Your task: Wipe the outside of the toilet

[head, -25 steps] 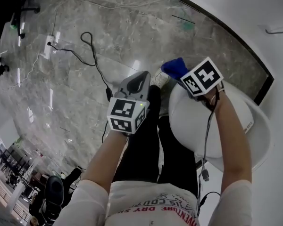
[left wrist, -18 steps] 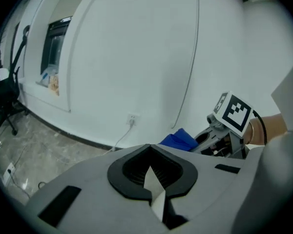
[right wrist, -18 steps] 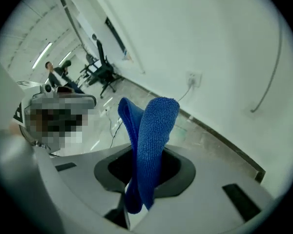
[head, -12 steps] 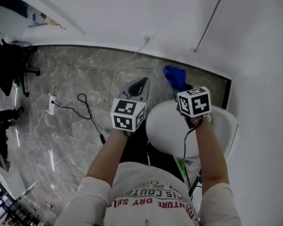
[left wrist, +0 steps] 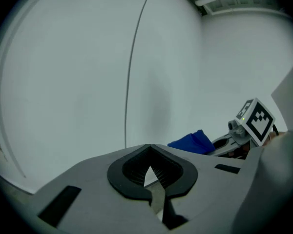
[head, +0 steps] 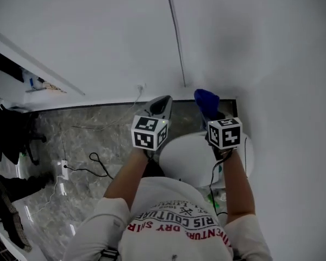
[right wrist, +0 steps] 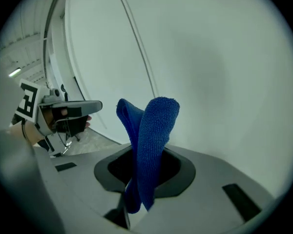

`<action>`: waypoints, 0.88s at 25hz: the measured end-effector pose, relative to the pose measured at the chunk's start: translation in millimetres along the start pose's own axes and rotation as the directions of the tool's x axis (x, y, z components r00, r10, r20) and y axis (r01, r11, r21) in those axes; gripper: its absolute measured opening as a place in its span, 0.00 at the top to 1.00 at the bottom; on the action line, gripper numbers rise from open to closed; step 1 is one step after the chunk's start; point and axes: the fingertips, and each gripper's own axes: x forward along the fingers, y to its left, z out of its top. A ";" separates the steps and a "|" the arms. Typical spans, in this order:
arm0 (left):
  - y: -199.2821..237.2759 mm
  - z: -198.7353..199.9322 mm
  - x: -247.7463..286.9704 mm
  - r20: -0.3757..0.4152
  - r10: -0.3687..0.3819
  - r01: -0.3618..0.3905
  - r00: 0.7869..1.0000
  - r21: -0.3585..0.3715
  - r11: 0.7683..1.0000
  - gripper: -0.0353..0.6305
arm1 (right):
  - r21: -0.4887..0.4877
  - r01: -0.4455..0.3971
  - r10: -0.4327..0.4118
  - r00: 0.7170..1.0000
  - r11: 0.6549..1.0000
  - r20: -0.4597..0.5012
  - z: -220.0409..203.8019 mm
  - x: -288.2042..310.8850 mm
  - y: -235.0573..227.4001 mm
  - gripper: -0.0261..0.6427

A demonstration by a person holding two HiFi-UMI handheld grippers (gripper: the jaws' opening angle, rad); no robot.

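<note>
Holding a blue cloth tight, the right gripper hangs above the white toilet, by the wall. The left gripper is pinched together on nothing. The cloth is off the toilet, so the wiping looks mostly left to do.

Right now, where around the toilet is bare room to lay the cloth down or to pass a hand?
Free: the closed toilet lid, bare on top; the grey floor between the wall and the black cable. Crowded: the corner behind the toilet, where the left gripper and the right gripper with the blue cloth sit.
</note>
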 end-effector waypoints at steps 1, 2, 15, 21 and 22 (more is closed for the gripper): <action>-7.3 8.6 4.4 0.002 -0.032 0.032 0.999 0.008 0.999 0.94 | 0.018 0.028 -0.028 1.000 0.999 0.009 -1.3 -9.5 -4.3 0.85; -15.7 16.4 8.6 -0.001 -0.074 0.074 0.997 0.020 0.997 0.94 | 0.044 0.058 -0.059 0.998 0.997 0.018 -3.7 -19.2 -7.3 0.85; -184.9 34.7 -1.0 -0.223 -0.656 0.692 0.722 0.226 0.685 0.94 | 0.524 0.461 -0.567 0.822 0.717 0.053 -73.9 -172.4 7.9 0.85; -252.2 -2.5 -82.1 -0.278 -0.772 0.819 0.572 0.248 0.517 0.94 | 0.636 0.526 -0.689 0.725 0.564 0.011 -147.1 -243.3 70.5 0.85; -259.0 -9.1 -100.3 -0.285 -0.785 0.833 0.550 0.248 0.494 0.94 | 0.650 0.533 -0.705 0.709 0.542 0.006 -159.5 -254.0 87.1 0.85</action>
